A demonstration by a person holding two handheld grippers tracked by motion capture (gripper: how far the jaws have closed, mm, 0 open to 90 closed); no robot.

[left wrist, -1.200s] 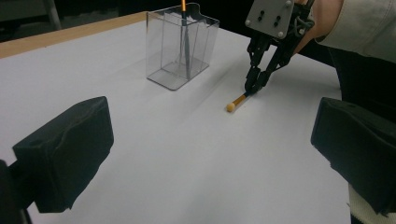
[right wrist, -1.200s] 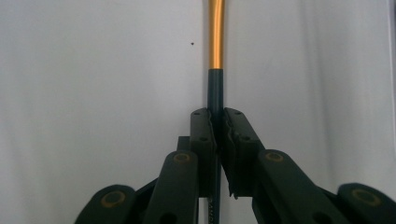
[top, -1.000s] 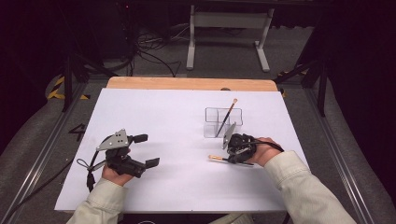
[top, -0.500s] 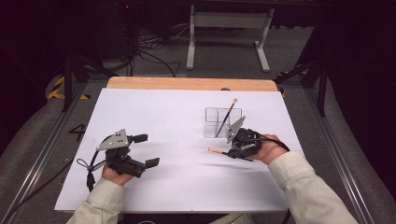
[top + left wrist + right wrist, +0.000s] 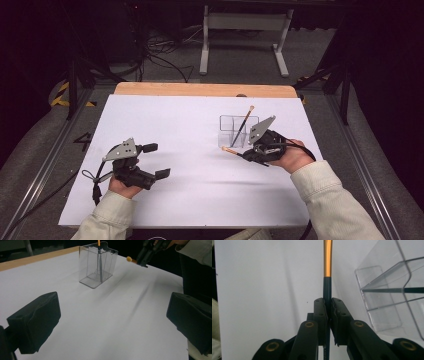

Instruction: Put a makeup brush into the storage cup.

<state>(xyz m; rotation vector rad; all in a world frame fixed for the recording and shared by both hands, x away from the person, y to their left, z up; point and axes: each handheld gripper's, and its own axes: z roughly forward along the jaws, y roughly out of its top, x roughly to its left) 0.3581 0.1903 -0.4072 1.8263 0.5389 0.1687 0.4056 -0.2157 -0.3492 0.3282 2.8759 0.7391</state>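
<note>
While my right hand-held gripper (image 5: 246, 153) has its jaws clamped tight on the brush (image 5: 327, 270), the job now is getting that brush into the clear holder (image 5: 238, 131) where another brush (image 5: 243, 124) already leans. The held brush sits just beside the holder on its near side, lifted off the white table (image 5: 175, 130), sticking out level toward the left with its pale tip (image 5: 129, 258) free in the air.

To do it well, I think I should tip the brush toward upright before moving over the holder, otherwise the long handle will knock the rim. I'd aim for the open compartment, not the one with the leaning brush, and lower it slowly so the light plastic holder doesn't slide or topple. The grip is on the dark part of the handle just behind the gold band, narrow pinch, so the brush may swivel; keep the squeeze firm until the end is well inside.

Pose: right hand is low over the table's right side, wrist turned so the jaws point left across the table, sleeve coming in from the bottom right. My left hand-held gripper (image 5: 152, 160) rests on the table at the left, well apart from the holder, jaws spread wide with nothing between them.
</note>
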